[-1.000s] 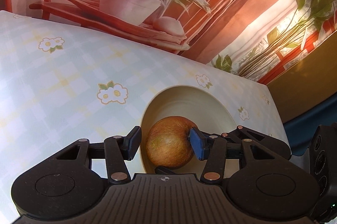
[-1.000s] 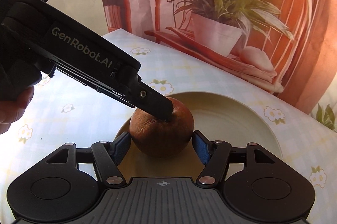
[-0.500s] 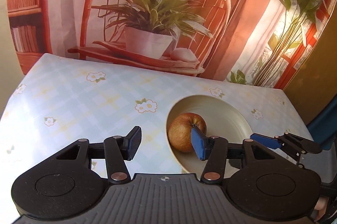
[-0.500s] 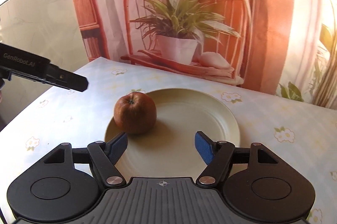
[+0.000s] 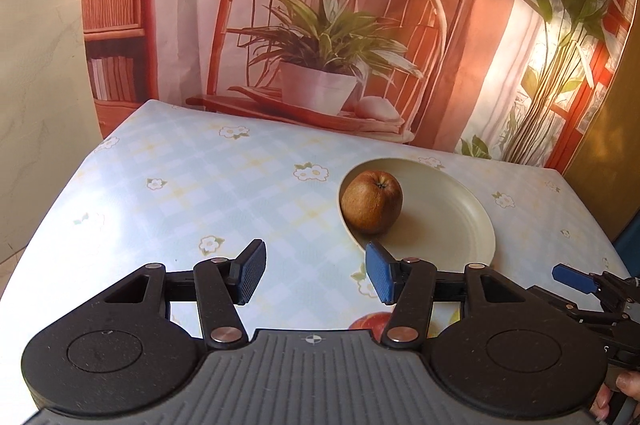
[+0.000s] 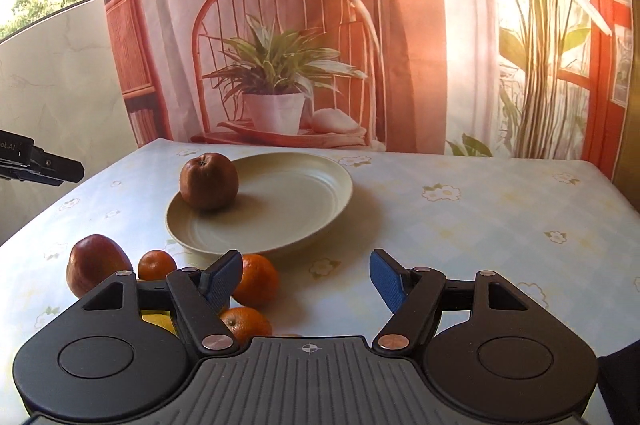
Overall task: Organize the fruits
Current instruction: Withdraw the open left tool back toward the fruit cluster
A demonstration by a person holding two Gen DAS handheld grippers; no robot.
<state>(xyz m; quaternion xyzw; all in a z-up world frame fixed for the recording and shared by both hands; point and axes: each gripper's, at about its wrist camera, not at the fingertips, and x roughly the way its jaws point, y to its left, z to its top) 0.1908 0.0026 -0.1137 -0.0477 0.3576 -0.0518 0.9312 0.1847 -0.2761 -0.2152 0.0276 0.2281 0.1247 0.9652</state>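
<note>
Brown apple (image 6: 209, 180) is sitting at the plate's (image 6: 304, 221) left rim. Both grippers, left gripper (image 5: 314, 275) and right gripper (image 6: 306, 281), are gaping empty, jaws having just widened. Ideally, the right one is squaring up on the nearest orange (image 6: 256, 279) by the table's (image 6: 480, 225) near edge.

Brown apple (image 6: 208, 180) upright on plate (image 6: 296, 221) (left edge).

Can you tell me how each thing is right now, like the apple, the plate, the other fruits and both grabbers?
Brown apple: upright on the plate's left edge, not held.
Plate: on the table, holding only that apple.
Red apple: on the table, off the plate.
Oranges: three, on the table near the red apple.
Left hand-held gripper: open, empty; jaws have just been opening.
Right hand-held gripper: open, empty.
</note>
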